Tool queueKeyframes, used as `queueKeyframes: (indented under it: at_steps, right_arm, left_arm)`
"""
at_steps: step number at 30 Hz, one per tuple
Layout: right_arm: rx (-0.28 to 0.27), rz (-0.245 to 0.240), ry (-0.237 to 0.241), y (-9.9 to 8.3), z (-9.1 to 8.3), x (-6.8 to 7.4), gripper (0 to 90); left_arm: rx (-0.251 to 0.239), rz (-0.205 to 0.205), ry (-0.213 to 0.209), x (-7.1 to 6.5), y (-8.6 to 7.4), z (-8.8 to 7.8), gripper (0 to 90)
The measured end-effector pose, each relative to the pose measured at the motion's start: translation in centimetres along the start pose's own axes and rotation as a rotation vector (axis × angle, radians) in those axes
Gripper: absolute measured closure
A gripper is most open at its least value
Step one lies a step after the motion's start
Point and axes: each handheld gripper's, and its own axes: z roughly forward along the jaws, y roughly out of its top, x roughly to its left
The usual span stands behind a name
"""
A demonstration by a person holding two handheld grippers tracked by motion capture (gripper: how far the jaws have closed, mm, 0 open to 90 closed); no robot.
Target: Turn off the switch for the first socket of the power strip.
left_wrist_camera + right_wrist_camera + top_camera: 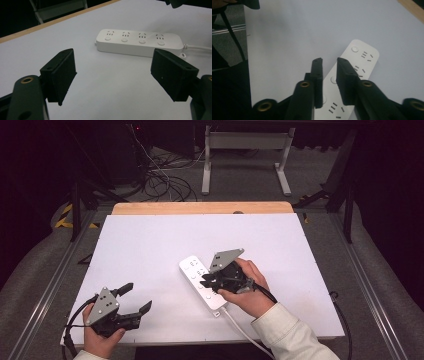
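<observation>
White power strip is lying at centre-right of the high view, and the right gripper is hovering over it, jaws parted narrowly around nothing. At lower left, the left gripper is resting wide open, well apart from the strip.

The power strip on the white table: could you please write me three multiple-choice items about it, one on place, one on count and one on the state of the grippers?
1. Where does the power strip lie?
A. under the right gripper
B. under the left gripper
C. on the floor

2. How many round buttons does the strip show in the left gripper view?
A. two
B. four
C. six

3. How do the left gripper's jaws stand?
A. clamped on the strip
B. clamped on the cable
C. wide apart, nothing between them

Answers: 1 A, the right gripper hangs over the strip; 2 B, one button sits below each socket; 3 C, bare table shows between the jaws.
</observation>
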Motion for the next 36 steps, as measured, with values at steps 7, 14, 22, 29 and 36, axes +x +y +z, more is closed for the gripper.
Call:
queueKeyframes:
  at_steps: [7, 14, 22, 29, 36]
  right_arm:
    - [-0.064, 0.007, -0.040, -0.5, -1.0, -0.5, 49.2]
    - [-0.119, 0.032, -0.082, -1.1, -2.4, -1.1, 35.7]
    - [-0.192, 0.097, -0.100, -2.3, -4.7, -1.9, 31.8]
    - [-0.218, 0.131, -0.139, -4.5, -6.4, -2.7, 26.2]
    - [-0.237, 0.165, -0.160, -6.6, -7.1, -3.1, 21.0]
  left_arm:
    - [0.006, 0.002, 0.000, 0.0, 0.0, 0.1, 20.8]
    - [0.004, 0.002, 0.001, 0.0, 0.0, 0.0, 20.8]
    - [0.007, 0.005, 0.002, 0.0, 0.0, 0.1, 21.0]
    - [0.007, 0.003, 0.002, 0.0, 0.0, 0.1, 21.0]
    - [0.007, 0.004, 0.002, -0.1, 0.0, 0.1, 21.0]
